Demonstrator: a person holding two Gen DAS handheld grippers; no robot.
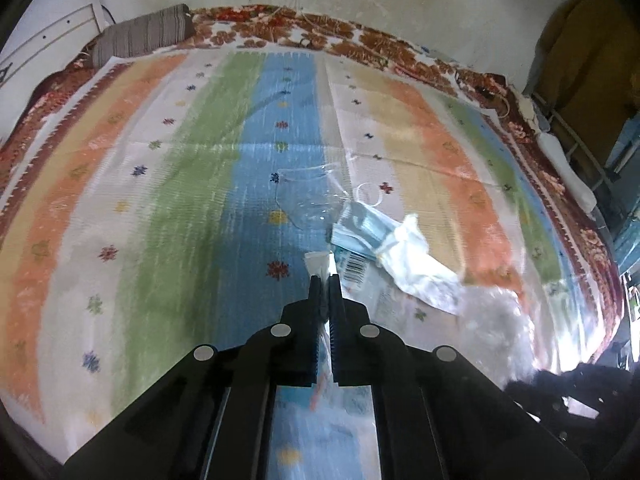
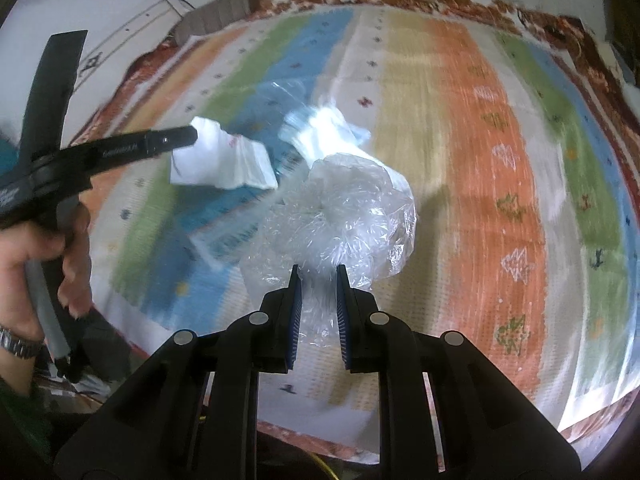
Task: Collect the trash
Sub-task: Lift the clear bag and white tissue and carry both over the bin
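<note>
My left gripper (image 1: 325, 278) is shut on a thin white wrapper (image 1: 318, 262) and holds it above the striped mat; from the right wrist view the same gripper (image 2: 194, 136) pinches the white wrapper (image 2: 224, 164). My right gripper (image 2: 318, 270) is shut on a crumpled clear plastic bag (image 2: 344, 212), which fills the gap between its fingers. The bag also shows blurred in the left wrist view (image 1: 496, 312). A blue and white packet (image 1: 364, 232), a barcode label piece (image 1: 356, 270), a white paper scrap (image 1: 424, 272) and a flattened clear plastic piece (image 1: 308, 196) lie on the mat.
A striped mat (image 1: 160, 168) covers a floral bedspread (image 1: 280, 32) against a white wall. A grey striped pillow (image 1: 144, 34) lies at the far left corner. A dark cloth (image 1: 580, 392) sits at the lower right. My left hand with a wristwatch (image 2: 20, 344) is at the mat's edge.
</note>
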